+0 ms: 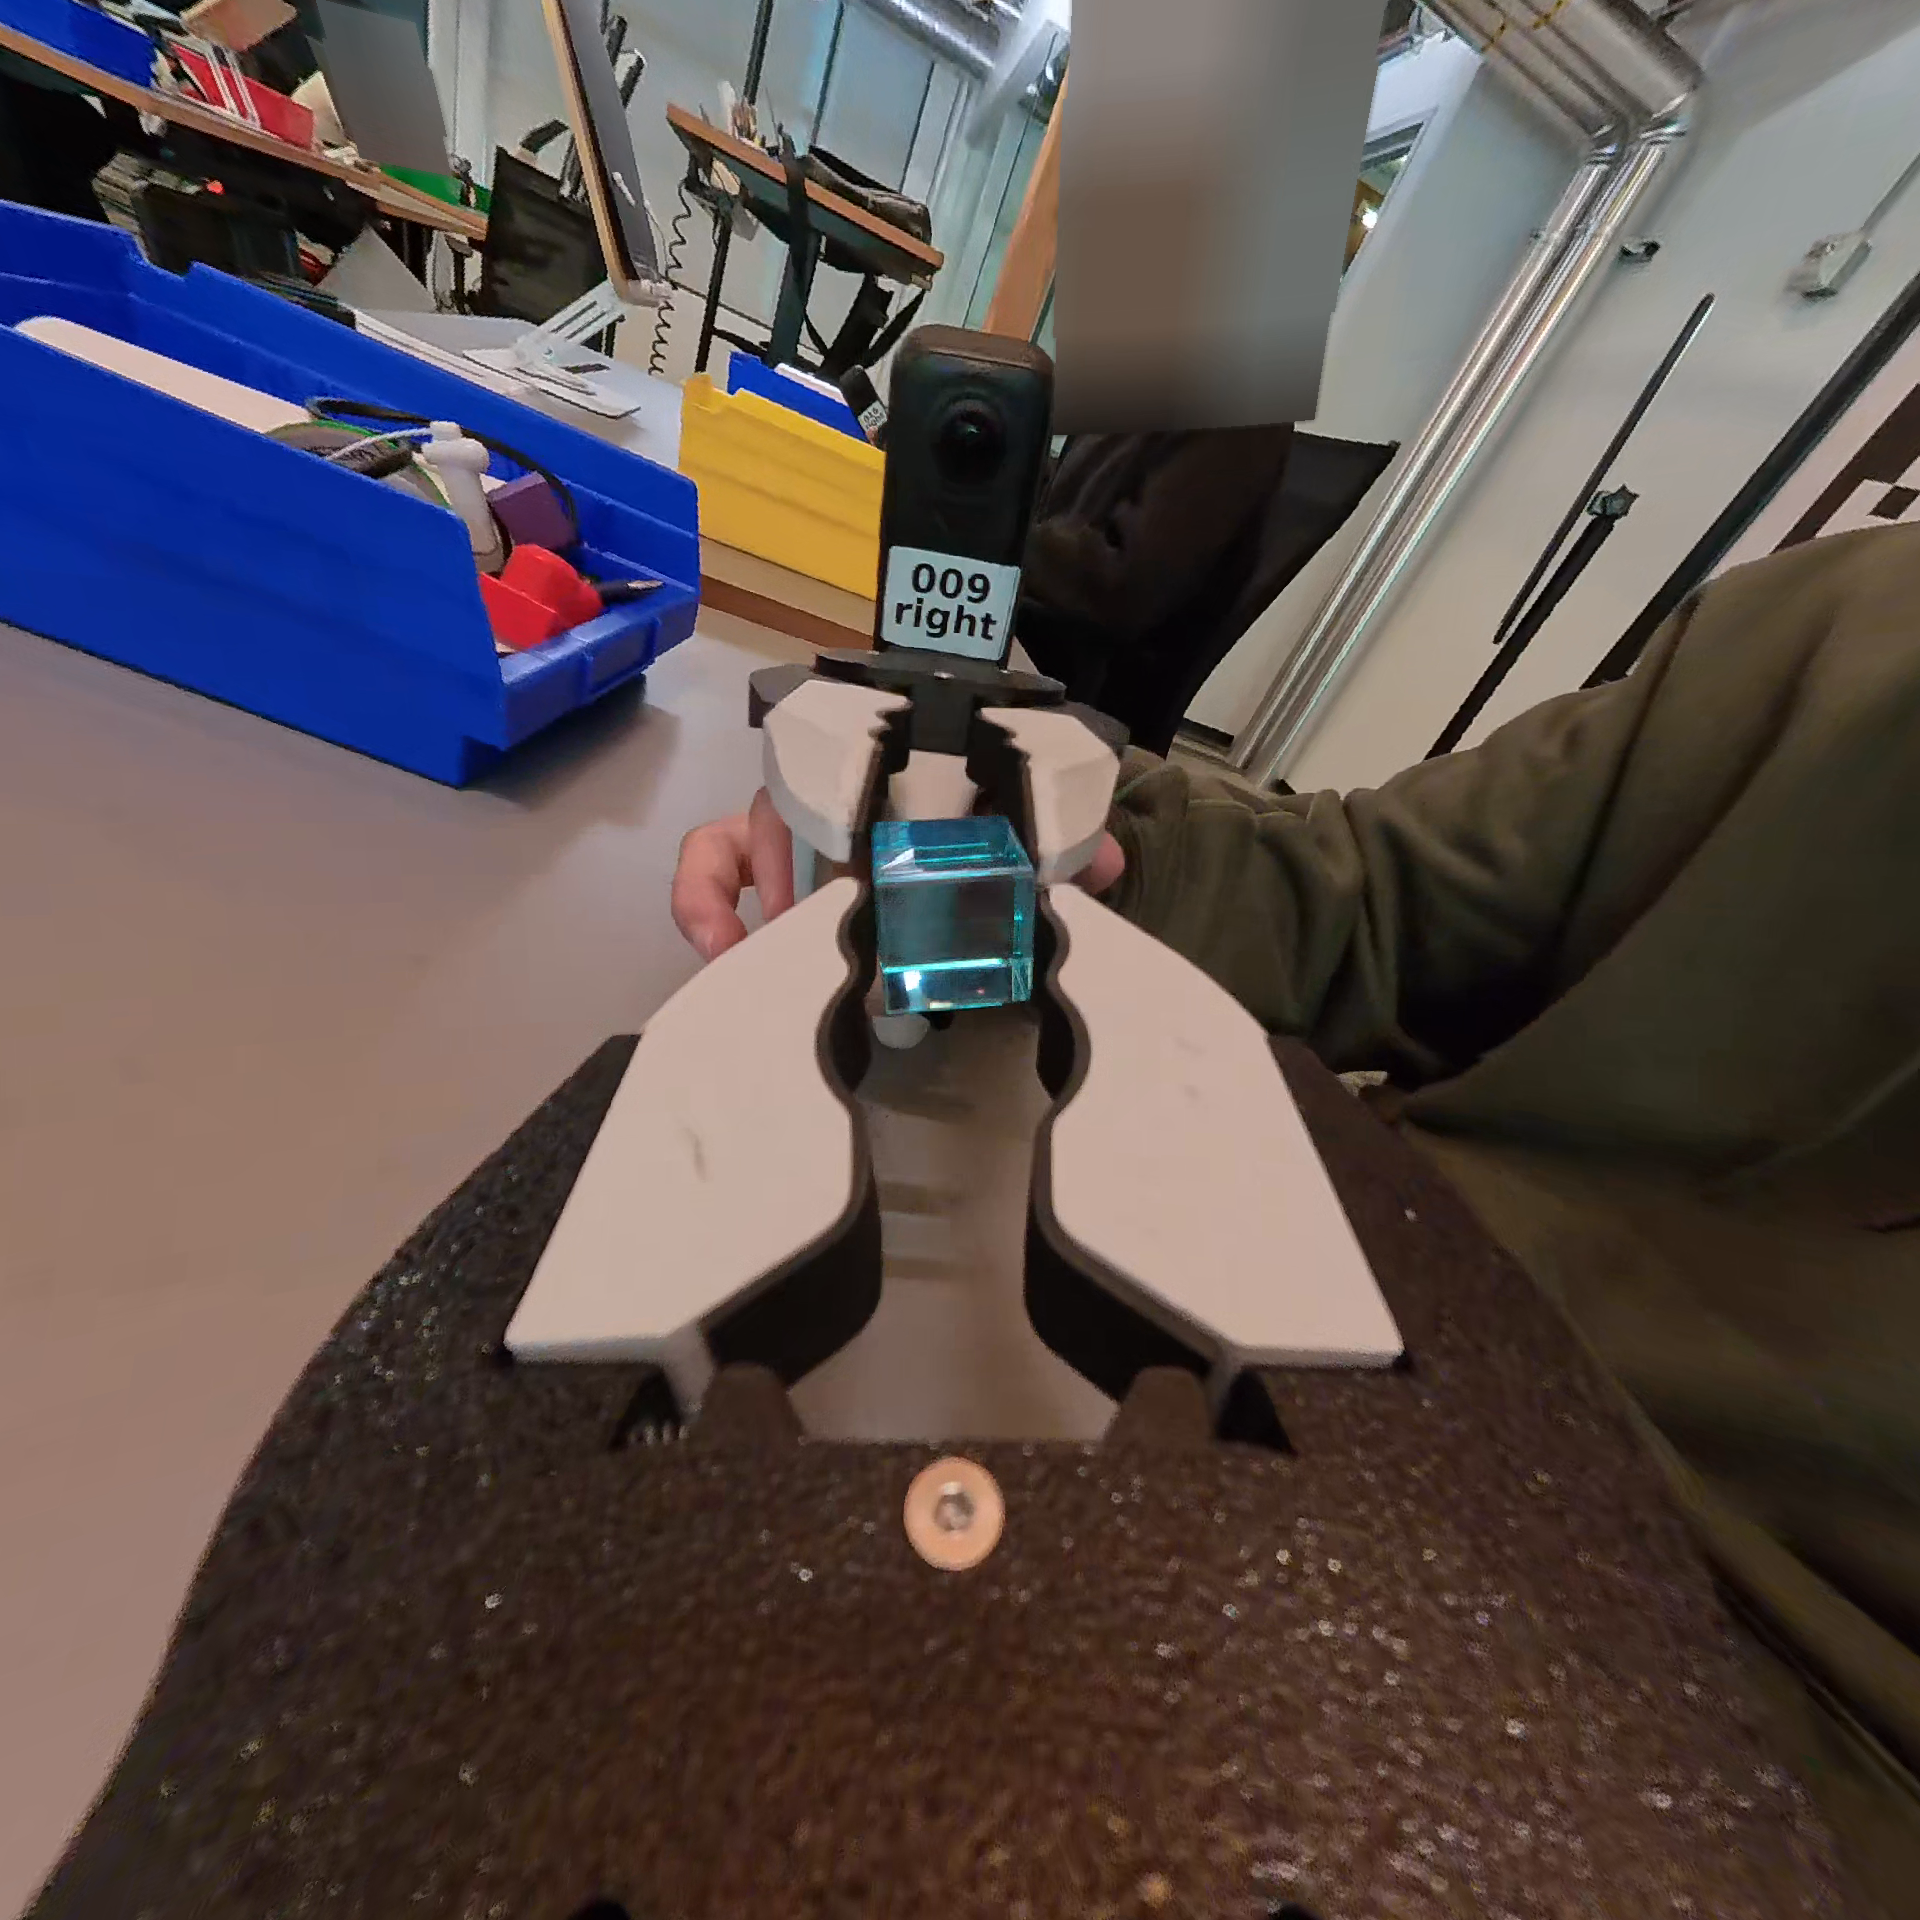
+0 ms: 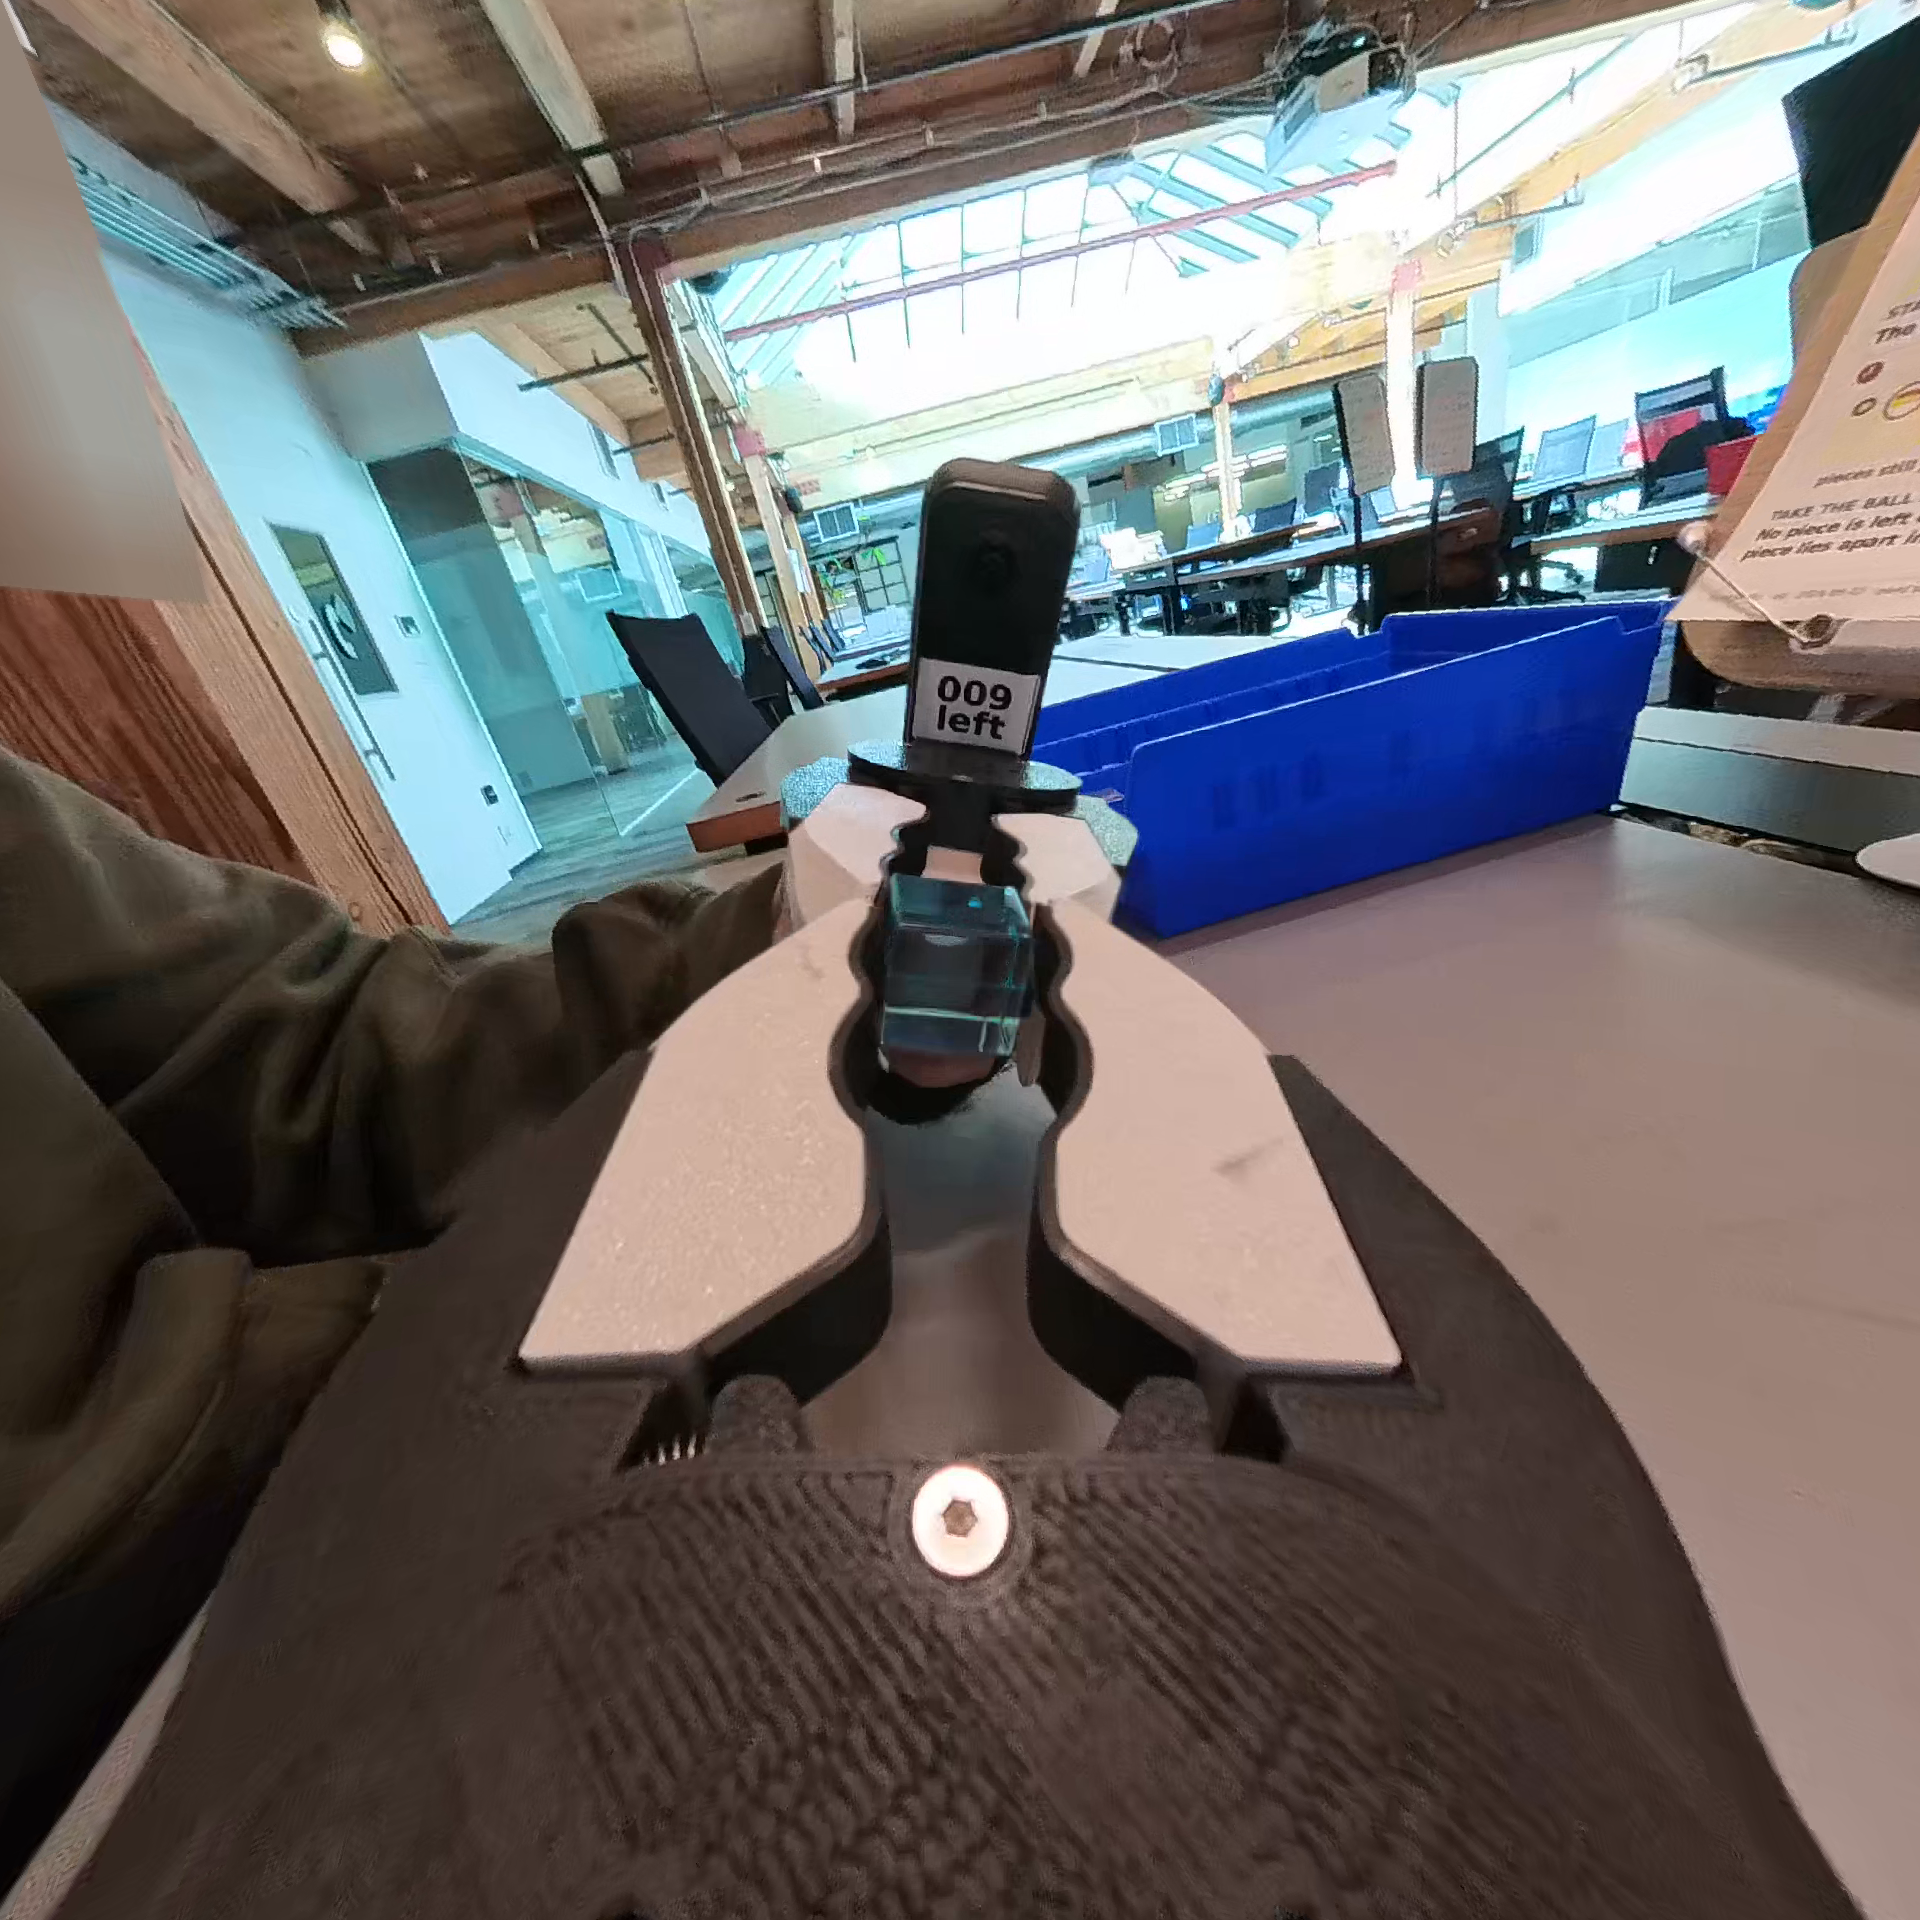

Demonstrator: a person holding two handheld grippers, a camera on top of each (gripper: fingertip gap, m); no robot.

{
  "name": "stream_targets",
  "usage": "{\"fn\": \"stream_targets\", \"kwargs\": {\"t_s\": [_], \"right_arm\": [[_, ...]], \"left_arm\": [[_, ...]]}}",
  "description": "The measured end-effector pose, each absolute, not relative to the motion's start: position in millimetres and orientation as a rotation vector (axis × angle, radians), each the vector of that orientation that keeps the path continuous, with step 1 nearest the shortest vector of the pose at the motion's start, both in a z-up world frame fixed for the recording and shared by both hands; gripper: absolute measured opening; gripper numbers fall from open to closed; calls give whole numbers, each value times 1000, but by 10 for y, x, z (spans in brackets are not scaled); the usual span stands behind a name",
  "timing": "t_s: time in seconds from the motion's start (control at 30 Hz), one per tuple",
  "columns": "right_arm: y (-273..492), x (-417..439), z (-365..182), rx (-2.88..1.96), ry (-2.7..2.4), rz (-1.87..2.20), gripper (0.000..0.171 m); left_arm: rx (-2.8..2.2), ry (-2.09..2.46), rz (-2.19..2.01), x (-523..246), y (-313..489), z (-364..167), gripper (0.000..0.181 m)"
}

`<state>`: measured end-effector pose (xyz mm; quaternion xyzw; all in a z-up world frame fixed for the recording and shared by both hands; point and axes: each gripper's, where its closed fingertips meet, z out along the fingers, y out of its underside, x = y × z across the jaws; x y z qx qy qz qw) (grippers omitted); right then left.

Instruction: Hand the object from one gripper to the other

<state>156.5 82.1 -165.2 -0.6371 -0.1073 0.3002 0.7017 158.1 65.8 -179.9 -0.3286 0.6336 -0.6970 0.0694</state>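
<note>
A clear teal cube (image 1: pixel 951 925) hangs in the air above the grey table (image 1: pixel 260 987), between the two grippers, which face each other tip to tip. My left gripper (image 1: pixel 951 894) has its fingertips against the cube's near sides. The right gripper (image 1: pixel 945 805), held by a hand in an olive sleeve, has its tips on the cube's far end. In the right wrist view, the right gripper (image 2: pixel 956 930) closes around the cube (image 2: pixel 956 977), and the left gripper (image 2: pixel 956 868) touches its far end. Both look shut on the cube.
A blue bin (image 1: pixel 312 582) with red and purple parts stands at the left on the table, and a yellow bin (image 1: pixel 779 488) stands behind it. The right wrist view shows the blue bin (image 2: pixel 1351 758) at the right and a paper sheet (image 2: pixel 1849 457) at the far right. My two grippers' fingertips are within a few centimetres of each other.
</note>
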Motion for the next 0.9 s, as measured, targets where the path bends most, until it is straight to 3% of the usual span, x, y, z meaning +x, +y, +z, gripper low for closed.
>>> {"fn": "stream_targets", "kwargs": {"t_s": [0.33,0.43,0.53,0.73,0.9], "right_arm": [[850,1666,-1614,-1405,-205,605,25],[897,1938,-1589,-1365,-20,535,25],[891,2208,-1598,-1302,179,541,26],[864,2182,-1492,-1094,365,929,26],[897,1974,-1463,-1015,388,1158,26]], "left_arm": [[-977,1797,-1974,1700,740,-1748,28],[-933,1681,-1686,1866,862,-1767,50],[-813,1542,-1357,1988,934,-1719,52],[-454,1382,-864,1979,762,-1612,48],[-453,1302,-659,1983,907,-1553,42]]}}
